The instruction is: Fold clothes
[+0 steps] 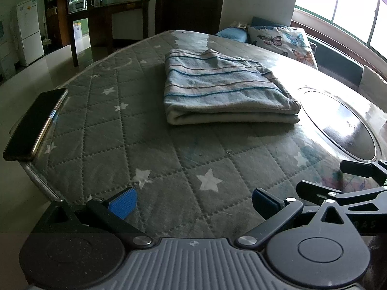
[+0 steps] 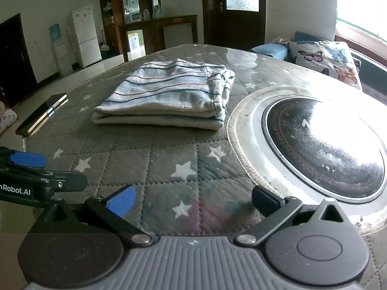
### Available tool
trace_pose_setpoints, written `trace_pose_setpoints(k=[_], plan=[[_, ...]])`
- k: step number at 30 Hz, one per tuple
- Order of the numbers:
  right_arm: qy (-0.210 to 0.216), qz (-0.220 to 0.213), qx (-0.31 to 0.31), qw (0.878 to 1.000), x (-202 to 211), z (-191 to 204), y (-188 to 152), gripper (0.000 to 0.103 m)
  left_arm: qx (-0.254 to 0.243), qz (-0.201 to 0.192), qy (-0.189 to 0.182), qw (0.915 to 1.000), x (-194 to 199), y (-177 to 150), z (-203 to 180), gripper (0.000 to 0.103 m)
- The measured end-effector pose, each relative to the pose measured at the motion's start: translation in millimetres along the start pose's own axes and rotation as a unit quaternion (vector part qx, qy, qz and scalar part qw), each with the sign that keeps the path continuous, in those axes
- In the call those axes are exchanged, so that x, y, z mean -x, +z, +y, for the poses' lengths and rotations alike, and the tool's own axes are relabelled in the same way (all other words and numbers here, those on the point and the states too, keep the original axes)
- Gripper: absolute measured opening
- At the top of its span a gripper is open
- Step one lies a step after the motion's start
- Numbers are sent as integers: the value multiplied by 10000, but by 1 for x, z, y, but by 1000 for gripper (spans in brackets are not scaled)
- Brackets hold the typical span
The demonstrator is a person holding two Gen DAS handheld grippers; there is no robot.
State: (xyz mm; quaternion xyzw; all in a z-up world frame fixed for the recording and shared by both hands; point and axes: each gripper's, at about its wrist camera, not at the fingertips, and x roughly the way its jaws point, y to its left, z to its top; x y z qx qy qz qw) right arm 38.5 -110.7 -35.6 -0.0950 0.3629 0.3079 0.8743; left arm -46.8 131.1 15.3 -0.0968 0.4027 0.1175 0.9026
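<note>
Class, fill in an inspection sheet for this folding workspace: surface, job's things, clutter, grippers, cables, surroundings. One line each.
Surface: quilted star-print cover on the table, round glass hob set in it.
Job's things: striped garment, folded flat.
Clutter: phone at the cover's edge.
Grippers: left gripper and right gripper open, empty, short of the garment.
Cables: nothing seen.
Surroundings: butterfly cushion, fridge, door, window.

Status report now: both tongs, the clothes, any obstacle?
Left tongs open, empty. Right tongs open, empty. Blue striped cloth garment folded flat on table. Dark slim phone at edge, clear of it.
</note>
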Motion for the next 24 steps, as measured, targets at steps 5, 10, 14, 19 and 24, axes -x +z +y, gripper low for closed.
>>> trace_pose_setpoints(k=[5,10,14,19,24], plan=[[4,-5,-3,10000,0,0,0,103,5,-3,10,10000,0,0,0,103],[9,-9,-8,10000,0,0,0,103,8,-1,22,10000,-1,0,0,103],[11,-9,-9,10000,-1,1,0,103,12,2,21,10000,0,0,0,103],[17,-11,-10,10000,0,1,0,103,5,-14,31,10000,0,0,0,103],[21,-16,-11,10000,0,3,0,103,-21,-59,84,9999,1,2,1,103]])
